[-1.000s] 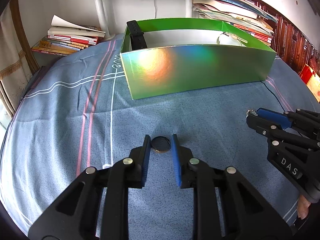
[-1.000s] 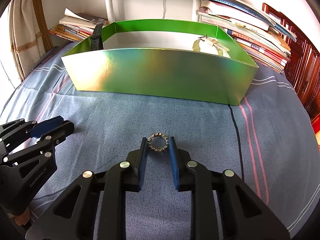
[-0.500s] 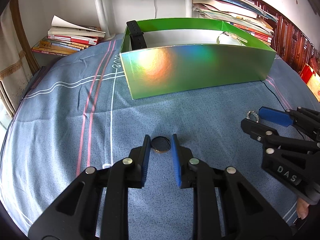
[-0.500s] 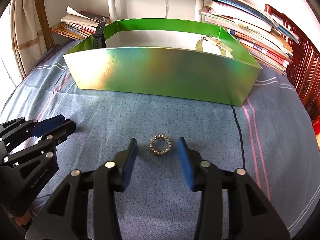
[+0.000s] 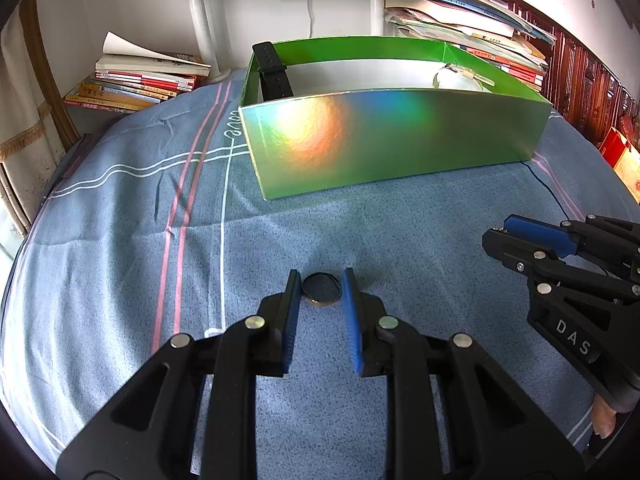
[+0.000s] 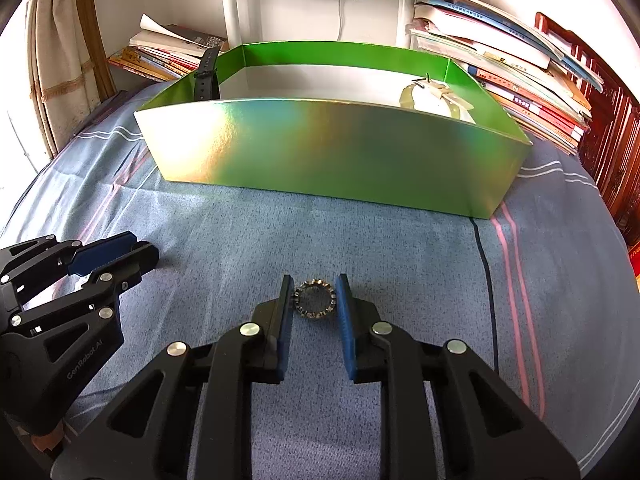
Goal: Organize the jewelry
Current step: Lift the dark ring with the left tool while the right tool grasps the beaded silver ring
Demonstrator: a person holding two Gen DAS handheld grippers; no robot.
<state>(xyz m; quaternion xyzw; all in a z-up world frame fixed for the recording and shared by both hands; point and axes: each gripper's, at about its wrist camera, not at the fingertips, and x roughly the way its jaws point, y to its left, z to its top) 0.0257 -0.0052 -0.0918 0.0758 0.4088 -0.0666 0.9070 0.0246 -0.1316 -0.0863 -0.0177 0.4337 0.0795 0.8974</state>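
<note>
A shiny green box (image 5: 392,140) stands on the blue cloth, also in the right wrist view (image 6: 332,152). It holds a black watch strap (image 5: 274,72) at its left end and a pale piece (image 5: 460,78) at its right. My left gripper (image 5: 321,290) is shut on a dark round ring (image 5: 321,287) low over the cloth. My right gripper (image 6: 314,300) is shut on a beaded ring (image 6: 314,299) resting on the cloth. It also shows in the left wrist view (image 5: 500,236).
Stacks of books (image 5: 140,80) lie at the back left and back right (image 6: 520,76). A white stand post (image 6: 230,8) rises behind the box. A thin black cable (image 5: 552,192) runs over the cloth on the right.
My right gripper opened wide half a second ago around the beaded ring, then closed on it again. My left gripper has stayed still on the dark ring.
</note>
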